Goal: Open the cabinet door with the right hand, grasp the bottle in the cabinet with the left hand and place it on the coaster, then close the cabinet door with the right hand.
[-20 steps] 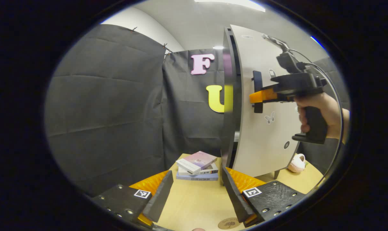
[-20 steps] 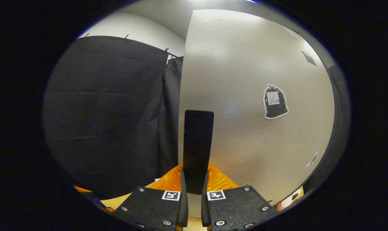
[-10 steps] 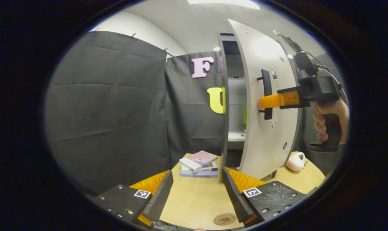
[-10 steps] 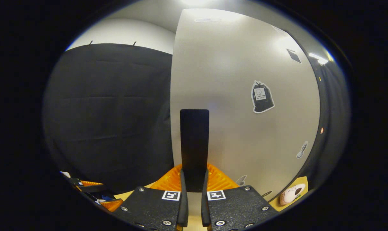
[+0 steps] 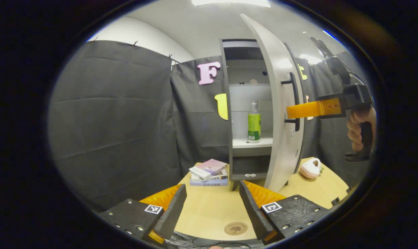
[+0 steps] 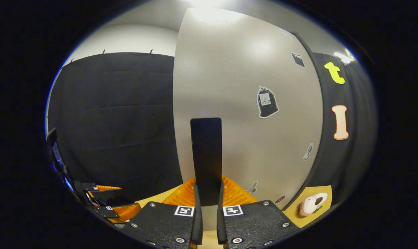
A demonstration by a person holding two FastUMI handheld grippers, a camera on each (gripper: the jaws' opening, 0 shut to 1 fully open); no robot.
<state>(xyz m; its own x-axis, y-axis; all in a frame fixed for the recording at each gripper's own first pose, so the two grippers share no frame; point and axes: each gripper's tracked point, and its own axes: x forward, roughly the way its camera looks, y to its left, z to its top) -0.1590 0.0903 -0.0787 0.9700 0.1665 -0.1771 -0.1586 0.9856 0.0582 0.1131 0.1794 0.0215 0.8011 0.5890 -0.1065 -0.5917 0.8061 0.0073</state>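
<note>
Swinging wider than before, the cabinet door [image 5: 281, 103] is exposing the bottle [image 5: 254, 122]; right tool [image 6: 207, 207] is clamping its handle [image 6: 205, 155], left tool [image 5: 212, 207] is gaping empty.

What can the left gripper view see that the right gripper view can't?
Left gripper view: the cabinet's inside with the green-labelled bottle on its shelf, the stacked books, and the coaster between the open left gripper.

Right gripper view: the right gripper shut on the door handle, and the door's bag sticker.

Both: the cabinet door and the plush toy.
</note>
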